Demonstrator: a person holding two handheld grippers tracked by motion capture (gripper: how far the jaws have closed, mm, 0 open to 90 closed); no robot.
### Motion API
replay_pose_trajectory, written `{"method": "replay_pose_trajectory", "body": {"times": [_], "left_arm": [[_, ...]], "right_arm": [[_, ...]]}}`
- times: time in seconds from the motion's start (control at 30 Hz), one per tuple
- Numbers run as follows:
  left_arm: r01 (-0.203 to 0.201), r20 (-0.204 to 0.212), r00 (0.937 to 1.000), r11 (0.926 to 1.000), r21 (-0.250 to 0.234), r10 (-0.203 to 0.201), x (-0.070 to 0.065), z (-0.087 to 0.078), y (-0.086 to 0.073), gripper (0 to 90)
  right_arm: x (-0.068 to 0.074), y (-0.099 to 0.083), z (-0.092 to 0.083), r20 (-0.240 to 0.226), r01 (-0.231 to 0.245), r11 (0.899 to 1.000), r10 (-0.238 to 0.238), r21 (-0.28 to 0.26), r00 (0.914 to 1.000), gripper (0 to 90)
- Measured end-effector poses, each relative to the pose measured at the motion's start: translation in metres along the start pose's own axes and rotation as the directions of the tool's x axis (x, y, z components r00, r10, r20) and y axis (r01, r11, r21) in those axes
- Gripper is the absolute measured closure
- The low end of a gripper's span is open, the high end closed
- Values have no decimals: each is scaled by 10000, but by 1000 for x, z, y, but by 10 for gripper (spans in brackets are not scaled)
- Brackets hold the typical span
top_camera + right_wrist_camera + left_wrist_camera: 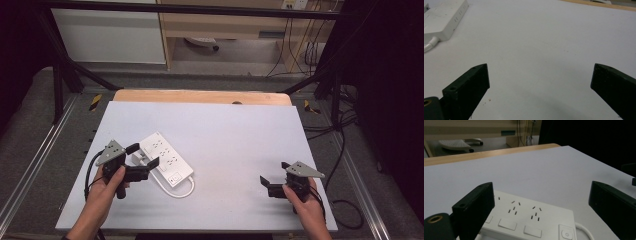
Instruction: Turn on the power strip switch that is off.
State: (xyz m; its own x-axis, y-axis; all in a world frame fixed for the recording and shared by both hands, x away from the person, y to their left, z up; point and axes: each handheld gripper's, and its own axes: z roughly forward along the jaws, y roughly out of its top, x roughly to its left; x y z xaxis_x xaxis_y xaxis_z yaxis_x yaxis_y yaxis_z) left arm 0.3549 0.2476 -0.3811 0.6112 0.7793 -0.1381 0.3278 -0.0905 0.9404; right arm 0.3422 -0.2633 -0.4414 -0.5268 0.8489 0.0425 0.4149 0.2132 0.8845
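A white power strip (166, 159) lies slantwise on the left half of the white table top (235, 130), its white cable (181, 193) looping out of the near end. My left gripper (143, 156) is open and hovers low at the strip's left side, one jaw on each side of its long edge. In the left gripper view the strip (531, 220), with its sockets and switches, lies between and just beyond the spread jaws of that gripper (541, 188). My right gripper (274, 172) is open over bare table at the right front, holding nothing. The right gripper view has the strip (444, 17) far off at top left.
A small white block (137, 159) rests against the strip's left side, under the left gripper. A wooden strip (200, 96) borders the table's far edge. Black frame bars (65, 75) and floor cables (345, 145) surround the table.
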Motion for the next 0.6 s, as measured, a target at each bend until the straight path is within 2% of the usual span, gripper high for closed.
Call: {"method": "replay_pose_trajectory", "body": {"times": [0.3,0.6], "left_arm": [[130,-375,9992,9998,-165,-136,10,-24,-7,65],[346,-580,9976,9985,-415,-370,16,-47,-15,66]], "right_arm": [[0,0,0,12,-33,10000,33,-1,10000,26],[-1,0,0,26,-37,10000,37,8,10000,26]]}}
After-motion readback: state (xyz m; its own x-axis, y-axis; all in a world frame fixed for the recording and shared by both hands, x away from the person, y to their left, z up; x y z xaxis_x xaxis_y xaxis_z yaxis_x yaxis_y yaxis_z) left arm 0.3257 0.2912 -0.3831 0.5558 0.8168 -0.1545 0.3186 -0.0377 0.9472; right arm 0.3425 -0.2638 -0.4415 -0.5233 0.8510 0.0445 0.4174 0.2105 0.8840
